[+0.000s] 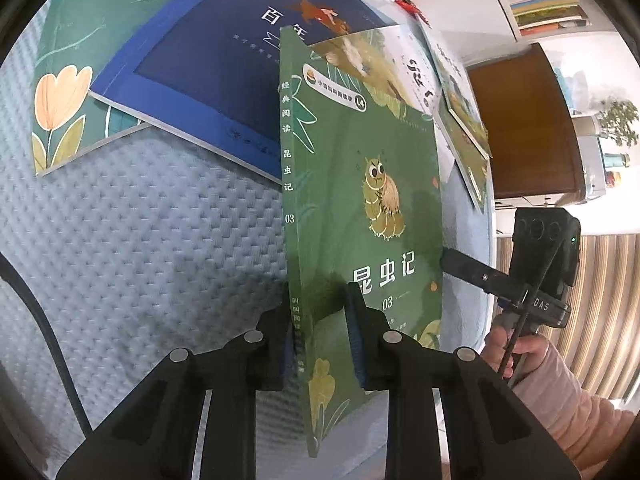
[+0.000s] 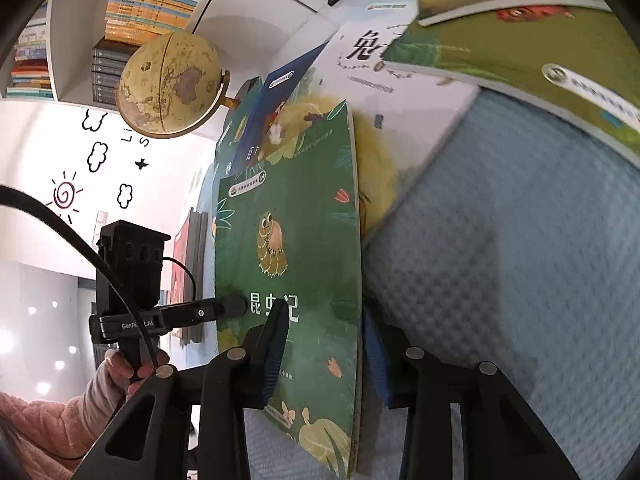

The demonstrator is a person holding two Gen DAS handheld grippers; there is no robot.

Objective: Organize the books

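Note:
A green insect book numbered 03 [image 1: 360,200] stands on edge above the pale blue quilted surface. My left gripper [image 1: 320,336] is shut on its spine edge. My right gripper [image 2: 320,352] straddles its page edge [image 2: 288,240], jaws around it; the left pad touches the cover, and the right pad's contact is unclear. The right gripper also shows in the left wrist view [image 1: 472,270], and the left gripper in the right wrist view [image 2: 224,308]. A dark blue book [image 1: 208,60] lies over another green book with a tulip [image 1: 68,92].
More picture books [image 2: 500,64] lie scattered at the far side of the quilted surface [image 2: 500,260]. A globe [image 2: 170,84] and bookshelves [image 2: 132,4] stand behind. A brown cabinet [image 1: 528,128] is at the right in the left wrist view.

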